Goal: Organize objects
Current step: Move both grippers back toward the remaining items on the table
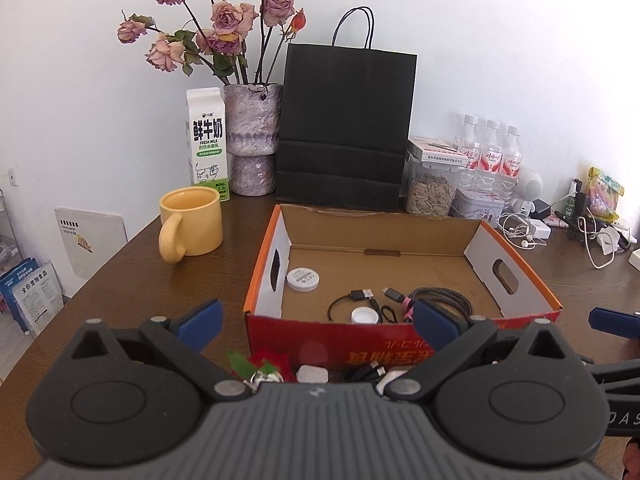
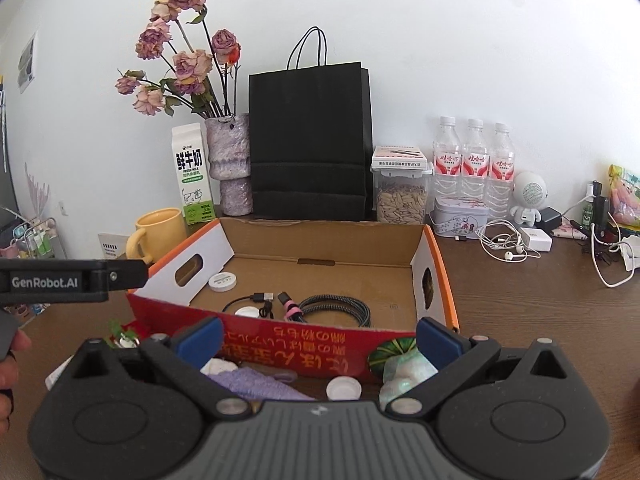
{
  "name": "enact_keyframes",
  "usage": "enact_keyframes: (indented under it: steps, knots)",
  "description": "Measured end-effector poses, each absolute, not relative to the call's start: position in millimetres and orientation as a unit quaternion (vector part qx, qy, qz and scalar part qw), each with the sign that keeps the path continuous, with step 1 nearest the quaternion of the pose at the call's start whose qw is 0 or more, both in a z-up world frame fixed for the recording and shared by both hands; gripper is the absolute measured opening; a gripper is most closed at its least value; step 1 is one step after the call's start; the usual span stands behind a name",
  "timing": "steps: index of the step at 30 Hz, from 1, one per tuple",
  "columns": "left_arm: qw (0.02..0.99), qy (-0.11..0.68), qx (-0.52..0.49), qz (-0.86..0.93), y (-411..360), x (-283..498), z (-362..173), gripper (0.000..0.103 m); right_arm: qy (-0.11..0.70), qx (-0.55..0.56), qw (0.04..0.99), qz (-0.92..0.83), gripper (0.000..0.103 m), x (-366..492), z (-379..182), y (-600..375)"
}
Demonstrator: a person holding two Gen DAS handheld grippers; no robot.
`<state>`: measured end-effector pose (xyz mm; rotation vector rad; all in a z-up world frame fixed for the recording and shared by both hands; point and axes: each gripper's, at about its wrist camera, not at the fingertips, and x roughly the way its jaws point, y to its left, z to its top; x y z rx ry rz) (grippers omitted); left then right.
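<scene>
A lived-in home: a brown tabletop [image 2: 520,312] against a white wall carries dried roses in a vase [image 2: 228,152], a milk carton [image 2: 192,176], a yellow mug [image 2: 158,232], water bottles [image 2: 474,160], a seed jar [image 2: 400,196], earphones [image 2: 502,246] and chargers [image 2: 536,238].

Both wrist views toward shared box [image 1: 400,264]

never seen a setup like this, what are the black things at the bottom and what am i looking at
They are two hand-held grippers, each with a fisheye camera looking along its blue-padded fingers. One picture is from the left gripper, the other from the right gripper. Both are open and hold nothing. Ahead, on a brown table, sits an open cardboard box holding cables and a white round case. Behind stand a yellow mug, a milk carton and a black paper bag.
</scene>
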<state>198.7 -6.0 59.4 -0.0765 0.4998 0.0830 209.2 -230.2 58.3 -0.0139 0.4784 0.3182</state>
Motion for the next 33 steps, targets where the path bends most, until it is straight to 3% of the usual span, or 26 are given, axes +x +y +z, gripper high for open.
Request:
enact_keyframes:
  steps: [18, 33]
  knots:
    - [0.952, 0.302, -0.037, 0.043, 3.3, 134.4, 26.2, 0.103, 0.272, -0.008, 0.952, 0.14, 0.103, 140.2, 33.6, -247.7]
    - [0.939, 0.342, -0.024, 0.01, -14.6, 132.6, 1.4, 0.103, 0.296, -0.004, 0.946, 0.132, 0.103, 137.7, 17.3, -252.1]
